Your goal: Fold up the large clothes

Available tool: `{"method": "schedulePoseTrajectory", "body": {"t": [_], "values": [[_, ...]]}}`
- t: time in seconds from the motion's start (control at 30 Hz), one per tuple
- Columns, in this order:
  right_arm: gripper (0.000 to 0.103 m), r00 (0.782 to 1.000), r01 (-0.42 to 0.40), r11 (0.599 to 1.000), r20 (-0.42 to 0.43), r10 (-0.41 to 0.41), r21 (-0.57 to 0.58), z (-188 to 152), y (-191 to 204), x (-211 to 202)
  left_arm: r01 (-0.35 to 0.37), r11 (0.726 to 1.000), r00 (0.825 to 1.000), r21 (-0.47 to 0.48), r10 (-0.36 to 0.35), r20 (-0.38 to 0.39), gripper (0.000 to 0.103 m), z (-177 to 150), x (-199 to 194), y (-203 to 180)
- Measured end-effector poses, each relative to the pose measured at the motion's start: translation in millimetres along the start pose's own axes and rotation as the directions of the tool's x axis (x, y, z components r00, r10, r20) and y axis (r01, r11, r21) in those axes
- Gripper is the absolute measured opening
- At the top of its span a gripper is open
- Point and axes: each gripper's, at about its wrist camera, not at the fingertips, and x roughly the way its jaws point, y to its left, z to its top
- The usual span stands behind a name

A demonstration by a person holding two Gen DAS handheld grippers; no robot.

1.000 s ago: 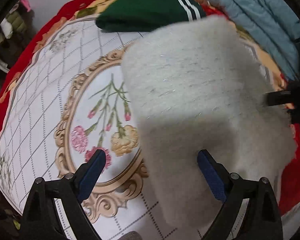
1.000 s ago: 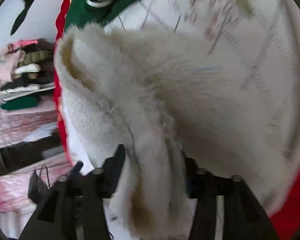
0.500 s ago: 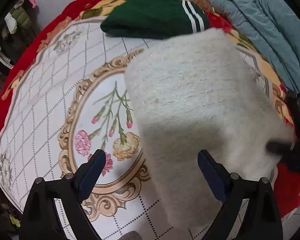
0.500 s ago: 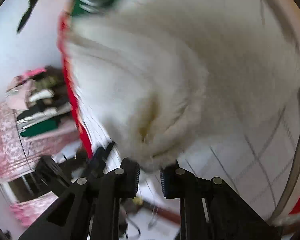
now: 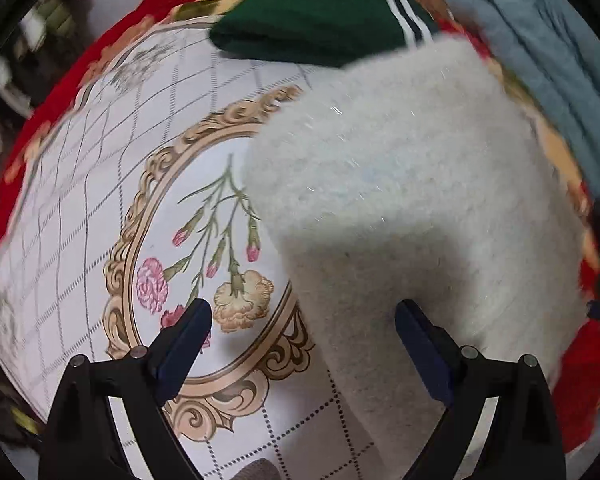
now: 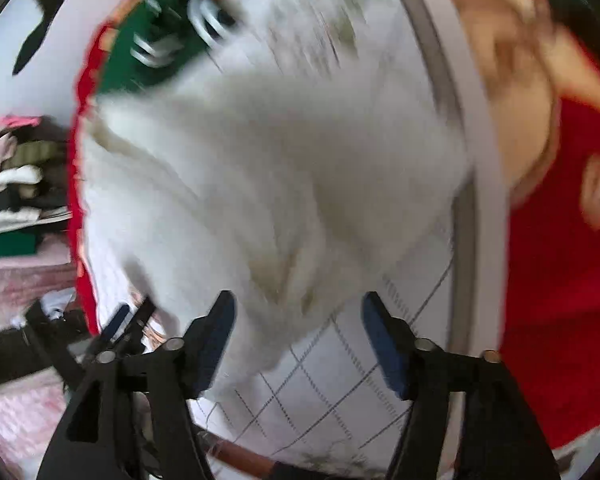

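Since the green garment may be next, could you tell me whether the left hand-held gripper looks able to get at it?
Probably yes: the left hand-held gripper is open and empty, and the green garment lies uncovered beyond the white fleece, with only bare bedspread on the way.

The left gripper [image 5: 302, 322] is pointed steeply downward, its jaws spread wide, with nothing pinched between the blue pads [image 5: 416, 332]. The right gripper [image 6: 298, 326] is likewise angled steeply down; its jaws have just been opening and are now held well apart, with nothing pressed by the blue pads [image 6: 380, 336]. Its view is blurred.
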Motion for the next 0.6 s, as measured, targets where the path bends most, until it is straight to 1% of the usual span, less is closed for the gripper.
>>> {"method": "schedulePoseTrajectory", "body": {"t": [0.03,0.07,0.1,0.13,0.17,0.2,0.27,0.3,0.33,0.37,0.43,0.5,0.57,0.6], "values": [[0.092,0.999,-0.011,0.999,0.042,0.013,-0.032,11,2,-11,0.011,0.999,1.0,-0.034,-0.011,-0.003,0.094,0,-1,6],[0.095,0.998,-0.014,0.999,0.063,0.017,-0.052,21,2,-14,0.038,0.997,0.999,-0.071,-0.038,-0.007,0.094,0,-1,11],[0.095,0.997,-0.01,0.996,0.077,0.017,-0.083,37,1,-11,0.061,0.993,0.998,-0.103,-0.062,-0.013,0.094,0,1,15],[0.095,0.997,-0.011,0.995,0.076,0.019,-0.101,53,-7,-3,0.069,0.989,0.997,-0.131,-0.072,-0.023,0.094,0,4,18],[0.095,0.997,-0.026,0.994,0.068,0.033,-0.107,74,-20,-1,0.088,0.983,0.995,-0.161,-0.096,-0.04,0.094,0,8,21],[0.095,0.998,-0.032,0.992,0.045,0.038,-0.121,90,-21,16,0.112,0.976,0.991,-0.186,-0.123,-0.053,0.094,-1,11,24],[0.094,0.999,-0.036,0.982,-0.029,0.031,-0.184,107,-15,51,0.122,0.97,0.988,-0.209,-0.138,-0.065,0.094,-2,13,29],[0.083,0.999,-0.03,0.978,-0.049,0.02,-0.209,115,-11,64,0.128,0.97,0.987,-0.205,-0.144,-0.064,0.094,-3,12,30],[0.069,0.997,-0.051,0.977,-0.063,0.039,-0.206,119,-10,69,0.123,0.973,0.988,-0.194,-0.138,-0.065,0.094,-3,11,29],[0.058,0.994,-0.075,0.98,-0.089,0.059,-0.186,120,-9,79,0.116,0.978,0.99,-0.175,-0.129,-0.063,0.094,-2,9,30],[0.054,0.993,-0.061,0.985,-0.109,0.044,-0.159,118,-6,84,0.107,0.984,0.99,-0.142,-0.119,-0.073,0.094,-1,7,31],[0.049,0.983,-0.107,0.993,-0.155,0.098,-0.051,110,-11,88,0.118,0.984,0.988,-0.134,-0.13,-0.087,0.094,0,4,34],[0.048,0.966,-0.157,0.987,-0.2,0.162,0.04,93,-15,92,0.133,0.985,0.985,-0.112,-0.144,-0.092,0.094,4,2,39],[0.048,0.953,-0.186,0.979,-0.225,0.201,0.085,78,-16,96,0.142,0.985,0.984,-0.095,-0.151,-0.091,0.094,4,0,42]]}}
